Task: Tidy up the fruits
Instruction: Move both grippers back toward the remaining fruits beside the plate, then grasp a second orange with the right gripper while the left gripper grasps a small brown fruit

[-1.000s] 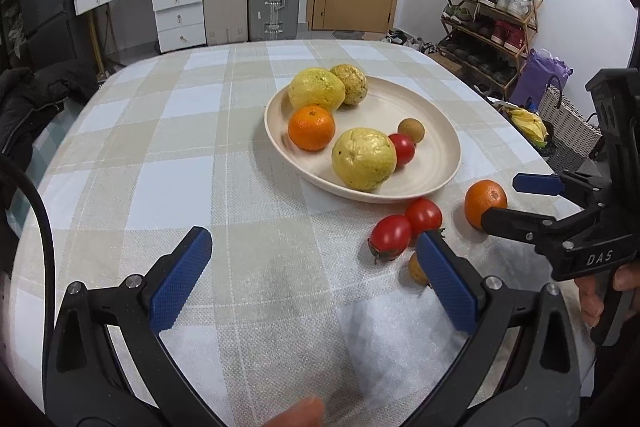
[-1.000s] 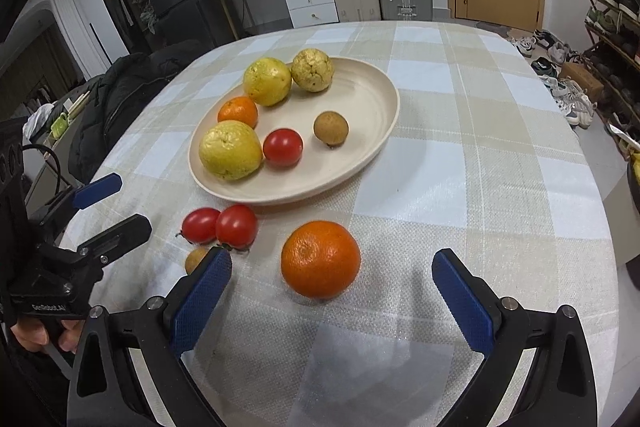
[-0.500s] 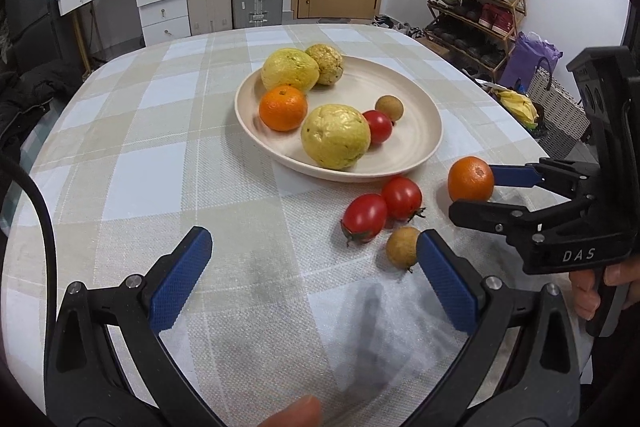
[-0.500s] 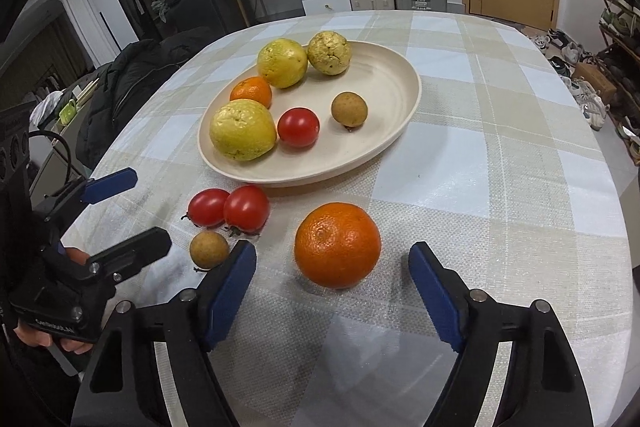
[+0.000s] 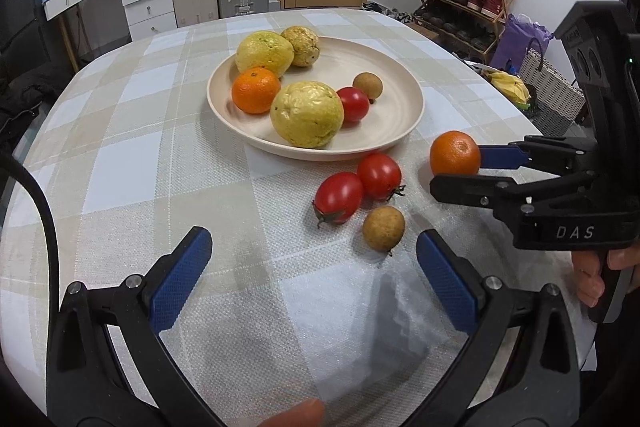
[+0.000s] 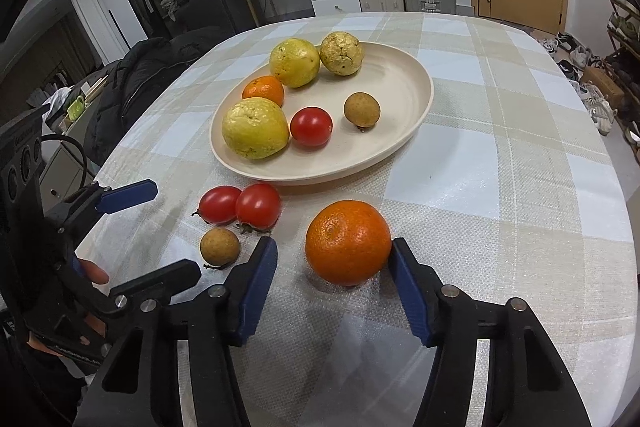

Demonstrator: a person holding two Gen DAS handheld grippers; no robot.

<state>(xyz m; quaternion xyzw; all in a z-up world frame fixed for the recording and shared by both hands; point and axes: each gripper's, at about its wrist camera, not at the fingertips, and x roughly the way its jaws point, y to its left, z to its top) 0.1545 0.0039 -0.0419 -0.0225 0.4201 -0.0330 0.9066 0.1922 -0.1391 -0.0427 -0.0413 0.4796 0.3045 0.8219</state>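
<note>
Nearest us, our right gripper (image 6: pixel 332 263) has narrowed around the loose orange (image 6: pixel 348 242) on the tablecloth (image 6: pixel 500 211): one pad touching, not yet clenched. Left gripper (image 5: pixel 312 275) wide open, idle. Beyond, plate (image 6: pixel 404 83) awaits; pickup looks imminent.

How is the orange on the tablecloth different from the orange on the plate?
The orange on the tablecloth lies off the plate, between the open fingers of the right gripper; the orange on the plate lies among yellow fruits, far from both grippers. The orange on the tablecloth shows its stem dimple in the right wrist view; the orange on the plate is partly hidden there. Both are round and bright orange.
</note>
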